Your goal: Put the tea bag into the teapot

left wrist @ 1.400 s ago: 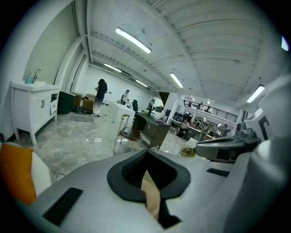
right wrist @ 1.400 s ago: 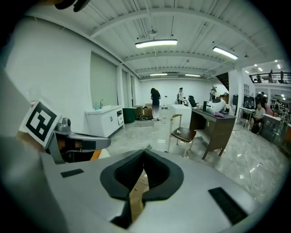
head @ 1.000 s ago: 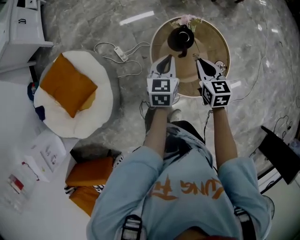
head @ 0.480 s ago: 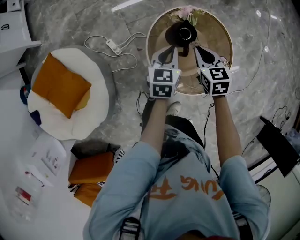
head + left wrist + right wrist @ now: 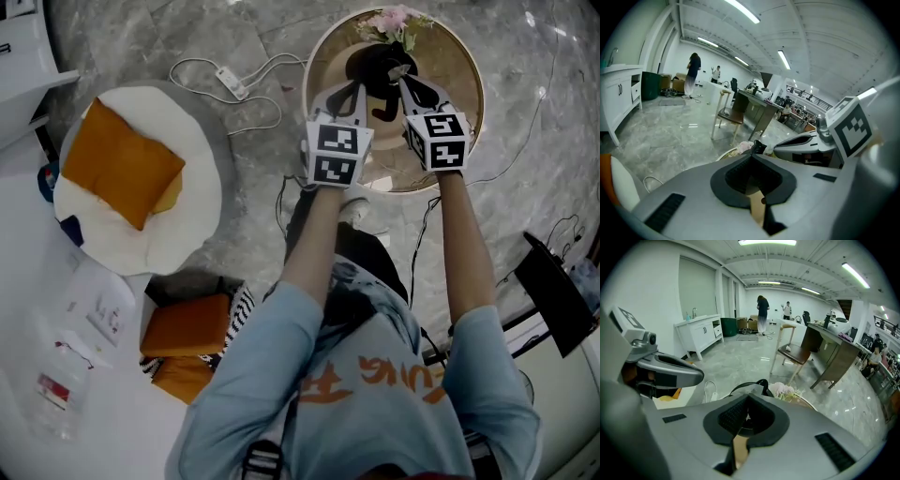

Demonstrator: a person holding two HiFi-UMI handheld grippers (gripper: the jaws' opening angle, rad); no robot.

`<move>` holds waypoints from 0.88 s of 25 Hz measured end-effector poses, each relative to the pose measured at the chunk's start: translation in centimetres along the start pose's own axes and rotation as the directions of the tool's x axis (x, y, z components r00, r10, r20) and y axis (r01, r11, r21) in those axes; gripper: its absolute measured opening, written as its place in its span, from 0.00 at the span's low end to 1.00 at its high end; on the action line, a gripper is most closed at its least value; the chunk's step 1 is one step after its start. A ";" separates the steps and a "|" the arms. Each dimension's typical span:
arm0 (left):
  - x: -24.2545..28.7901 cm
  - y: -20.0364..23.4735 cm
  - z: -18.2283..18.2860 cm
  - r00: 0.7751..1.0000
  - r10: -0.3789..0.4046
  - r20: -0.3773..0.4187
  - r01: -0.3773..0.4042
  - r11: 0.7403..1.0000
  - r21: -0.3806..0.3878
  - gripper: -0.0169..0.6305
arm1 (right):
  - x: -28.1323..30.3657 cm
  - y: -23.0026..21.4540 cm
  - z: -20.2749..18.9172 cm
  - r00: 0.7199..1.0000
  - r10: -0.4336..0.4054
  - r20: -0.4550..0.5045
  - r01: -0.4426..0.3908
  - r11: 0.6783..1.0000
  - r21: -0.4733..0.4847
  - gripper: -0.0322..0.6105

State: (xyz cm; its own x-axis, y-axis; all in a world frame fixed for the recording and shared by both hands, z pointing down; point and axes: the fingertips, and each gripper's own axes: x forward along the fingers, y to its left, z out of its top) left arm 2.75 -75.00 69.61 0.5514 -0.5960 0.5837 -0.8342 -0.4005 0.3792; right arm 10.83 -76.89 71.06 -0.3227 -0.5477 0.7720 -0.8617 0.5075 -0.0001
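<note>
Our right gripper (image 5: 402,79) has its jaws pinched on what looks like the small pale tea bag (image 5: 398,69), just above the round black teapot (image 5: 370,62). Our left gripper (image 5: 355,87) has its jaws together beside the teapot. Released off-centre, the bag could miss and land on the round wooden worktop (image 5: 452,67).

Light-blue short-sleeved T-shirt (image 5: 366,384) with orange print — grey left gripper (image 5: 349,92) and right gripper (image 5: 405,77), black-and-white marker cubes (image 5: 337,155).

Black teapot (image 5: 375,64); pink flowers (image 5: 396,21); orange cushion (image 5: 117,164); grey marbled floor (image 5: 141,37)
</note>
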 end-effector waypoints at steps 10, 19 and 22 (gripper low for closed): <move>2.1 0.4 -0.1 1.000 -0.013 -0.016 0.013 1.000 0.006 0.06 | 2.8 -0.6 -1.4 0.998 0.010 -0.055 -0.010 1.000 -0.009 0.07; 2.1 -0.3 0.1 1.000 -0.026 -0.011 0.026 1.000 0.000 0.06 | 3.6 0.0 -2.2 0.994 0.027 -0.102 -0.030 0.999 -0.030 0.08; 1.9 -0.1 -0.1 1.000 -0.022 -0.011 0.022 1.000 -0.002 0.06 | 3.8 -0.1 -2.4 0.994 0.028 -0.105 -0.031 0.999 -0.026 0.09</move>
State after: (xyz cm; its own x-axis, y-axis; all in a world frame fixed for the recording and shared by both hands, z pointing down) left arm 3.87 -76.03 70.71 0.5693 -0.5794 0.5832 -0.8220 -0.4117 0.3934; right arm 10.65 -77.41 75.50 -0.3040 -0.4606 0.8339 -0.8406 0.5416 -0.0072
